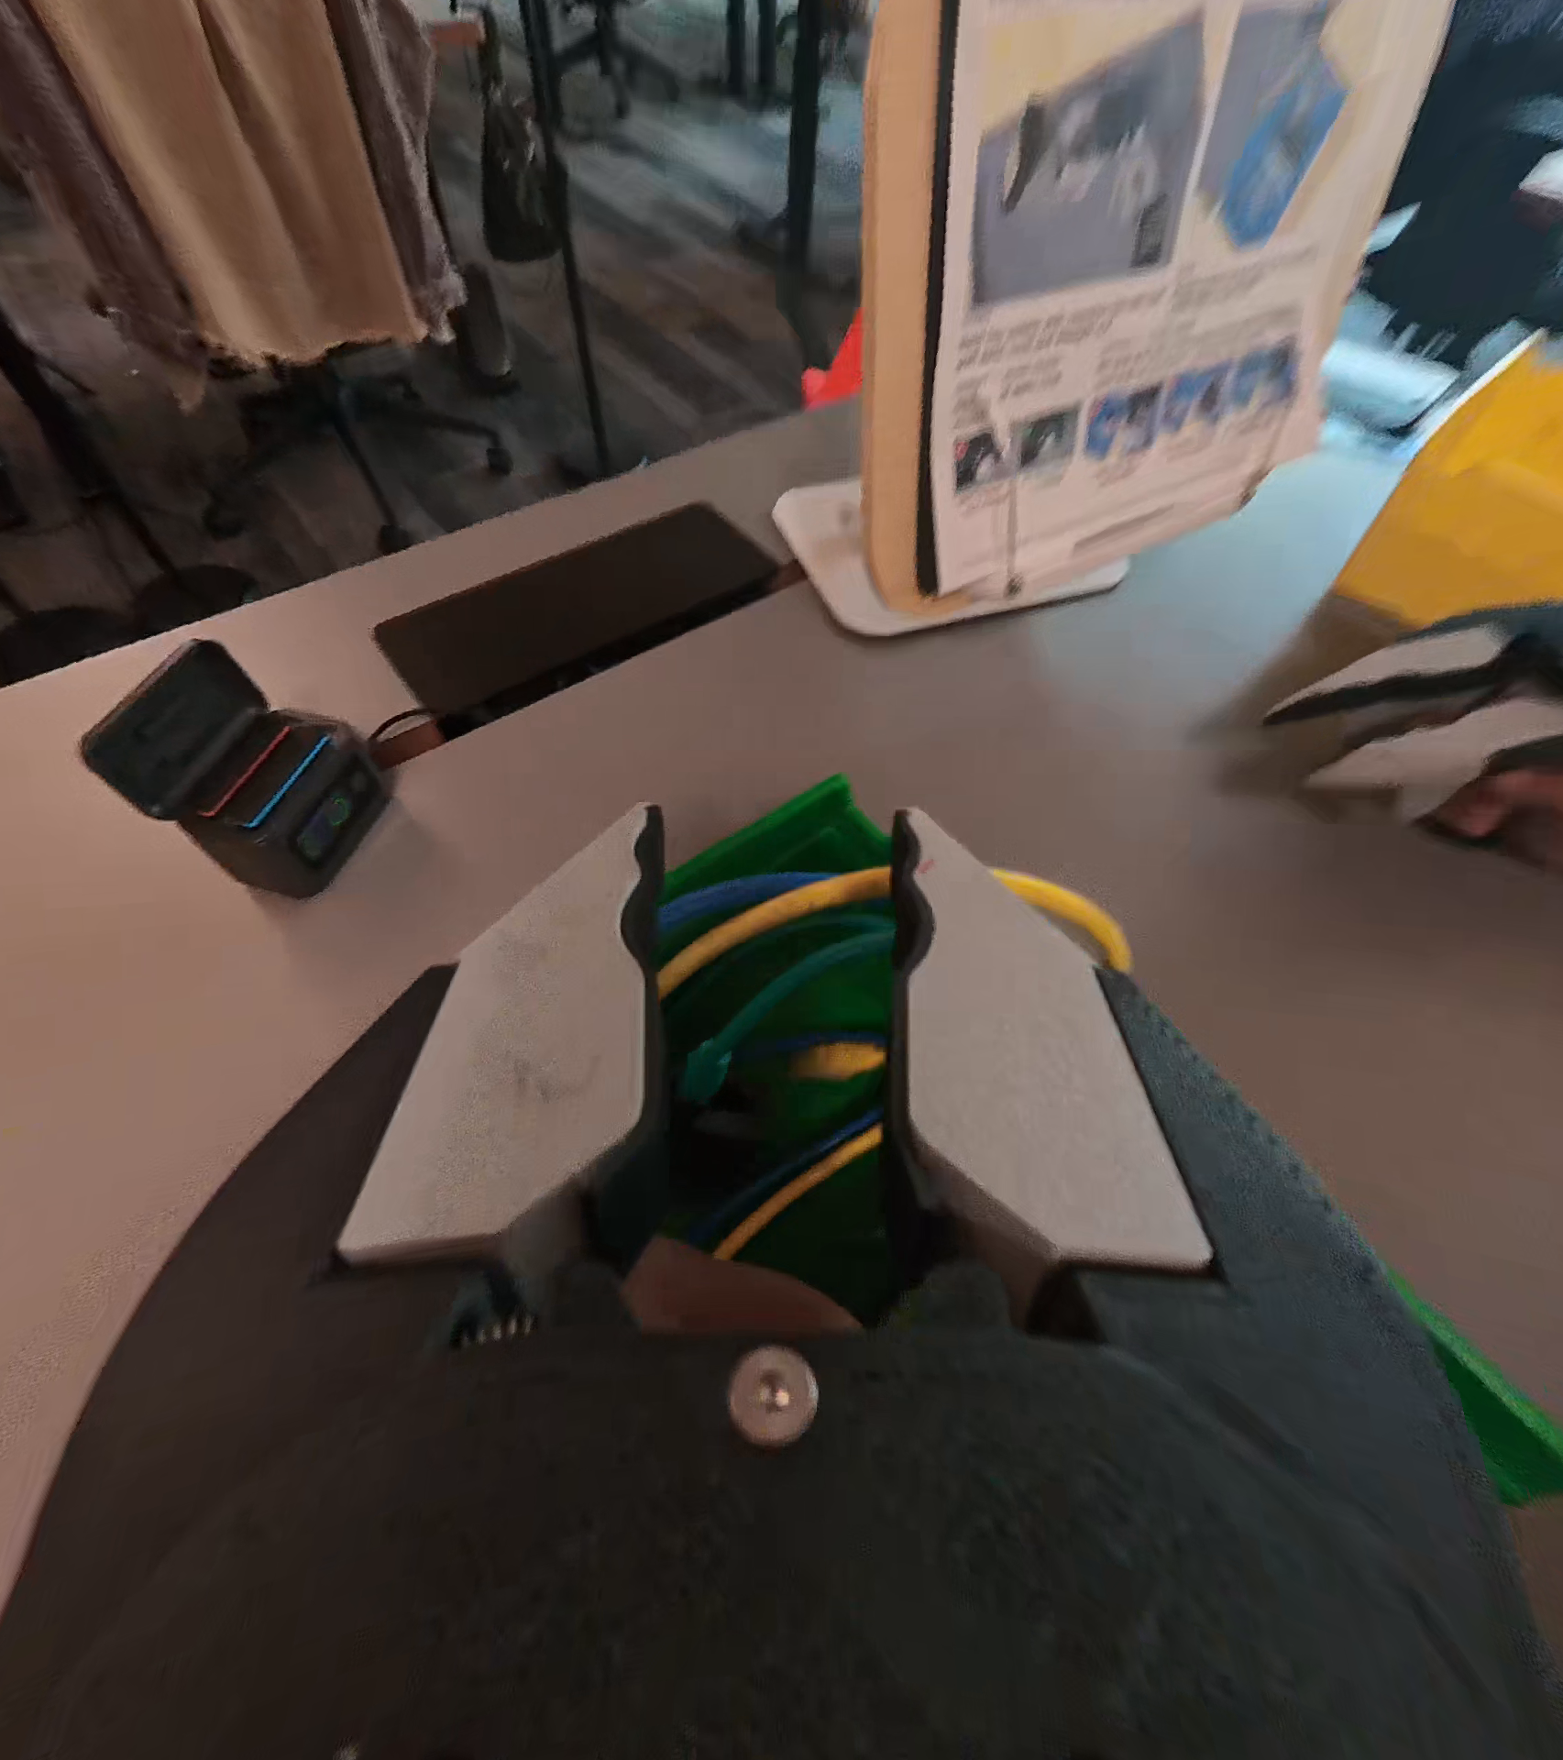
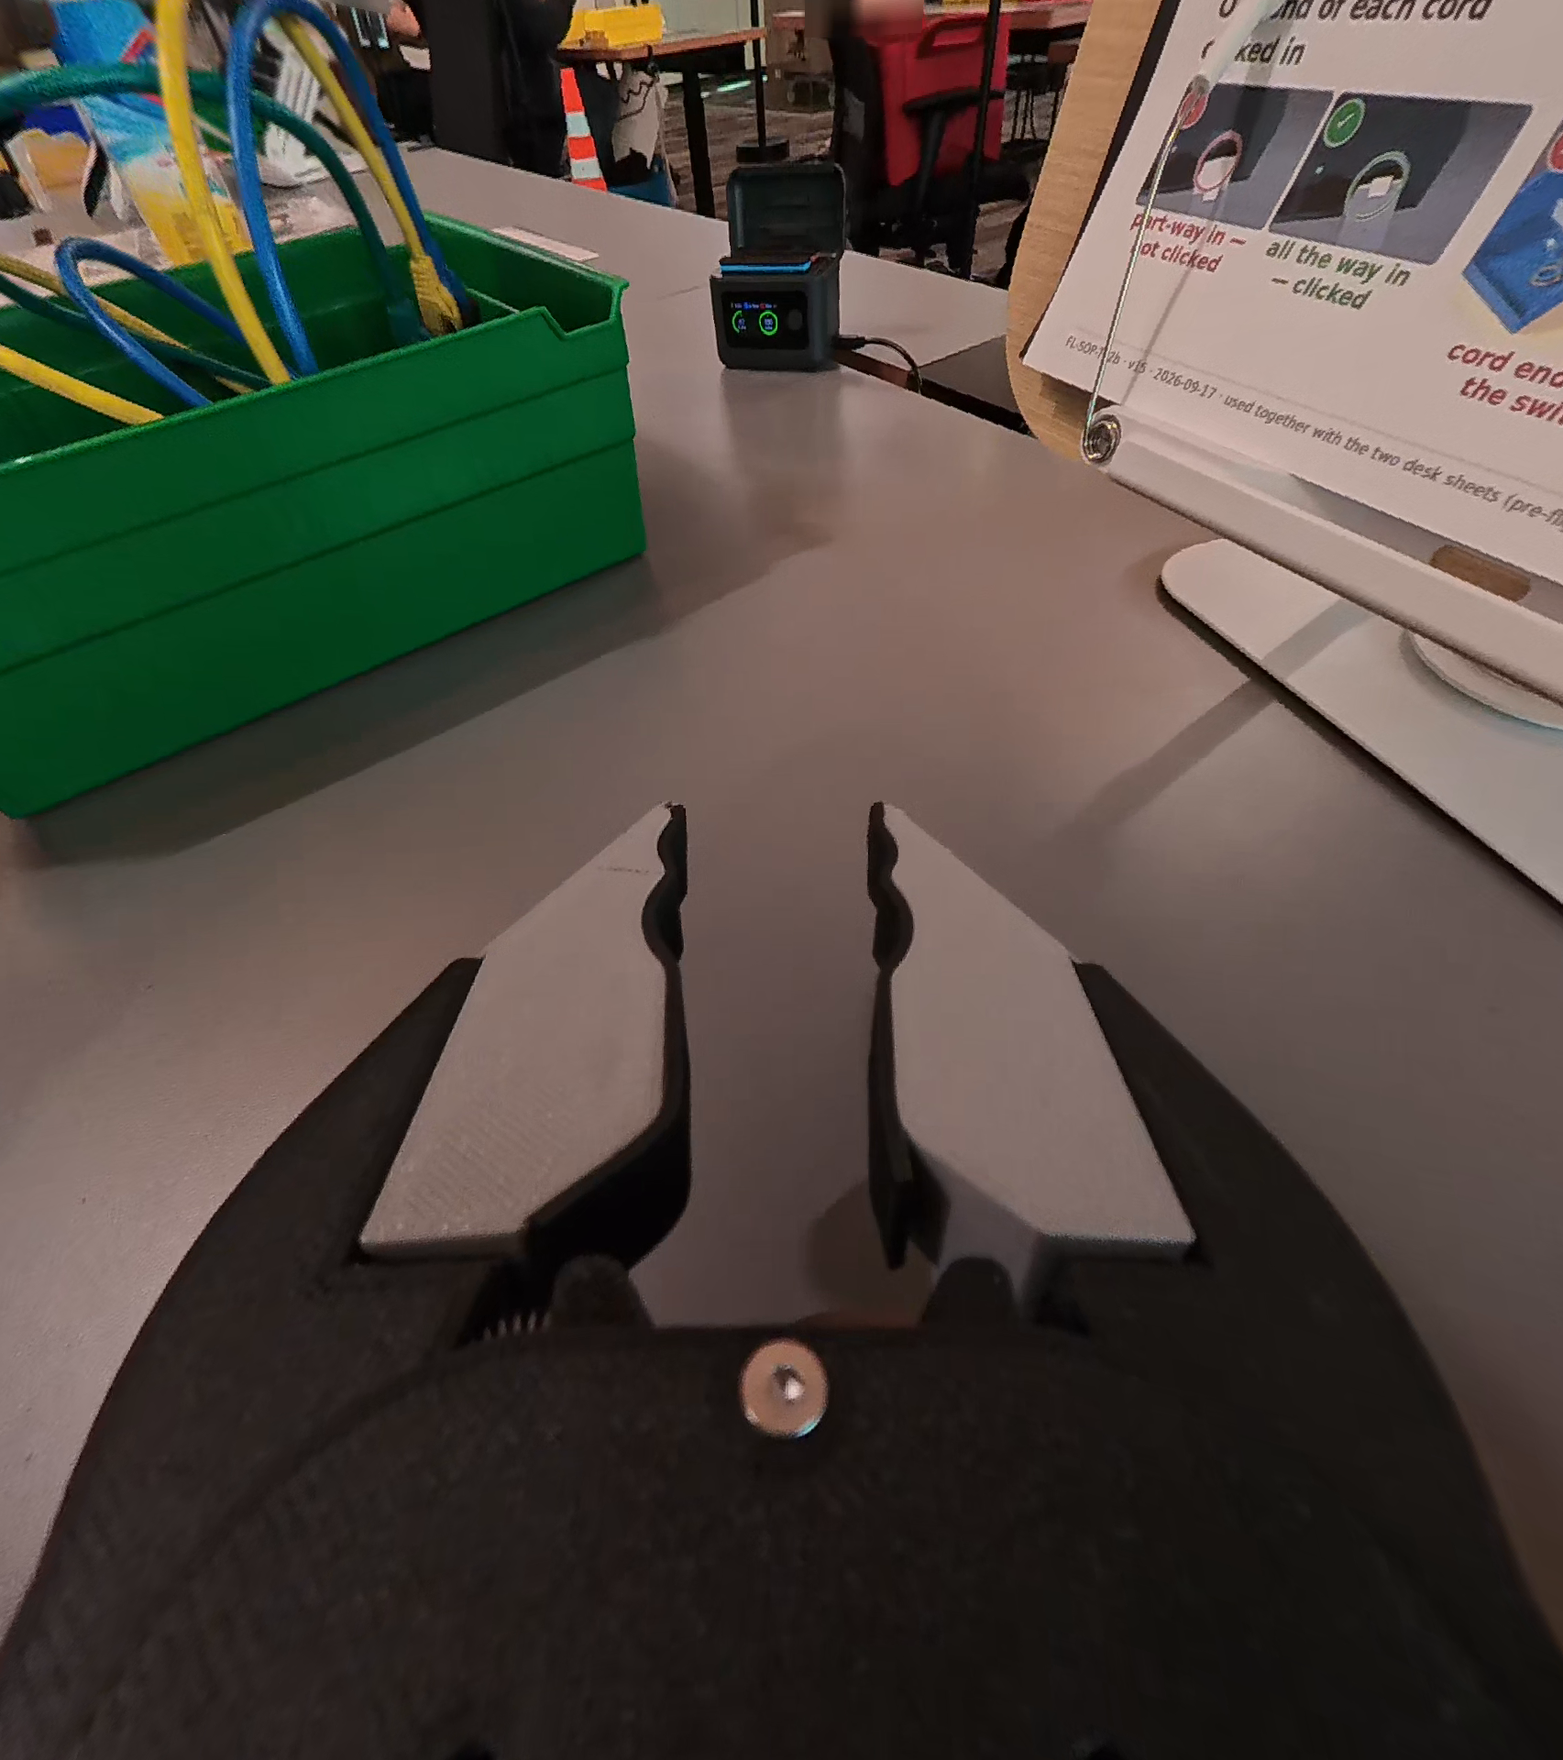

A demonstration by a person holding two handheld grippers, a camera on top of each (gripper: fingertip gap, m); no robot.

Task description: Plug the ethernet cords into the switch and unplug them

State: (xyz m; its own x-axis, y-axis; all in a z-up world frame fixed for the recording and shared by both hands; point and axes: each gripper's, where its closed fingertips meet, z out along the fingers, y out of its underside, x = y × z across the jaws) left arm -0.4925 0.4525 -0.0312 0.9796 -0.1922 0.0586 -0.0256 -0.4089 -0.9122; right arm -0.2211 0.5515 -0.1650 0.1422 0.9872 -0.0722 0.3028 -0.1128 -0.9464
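Yellow, blue, teal cords [image 2: 215,238] looped in green bin [image 2: 282,533]

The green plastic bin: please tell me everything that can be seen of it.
The green plastic bin is a long open-topped box with ribbed, stepped side walls and a notched rim at its corner. It stands upright on the grey table. Yellow ethernet cords, blue ethernet cords and a dark green ethernet cord loop up out of it. The left gripper hovers open above its contents, and the right gripper is apart from it.
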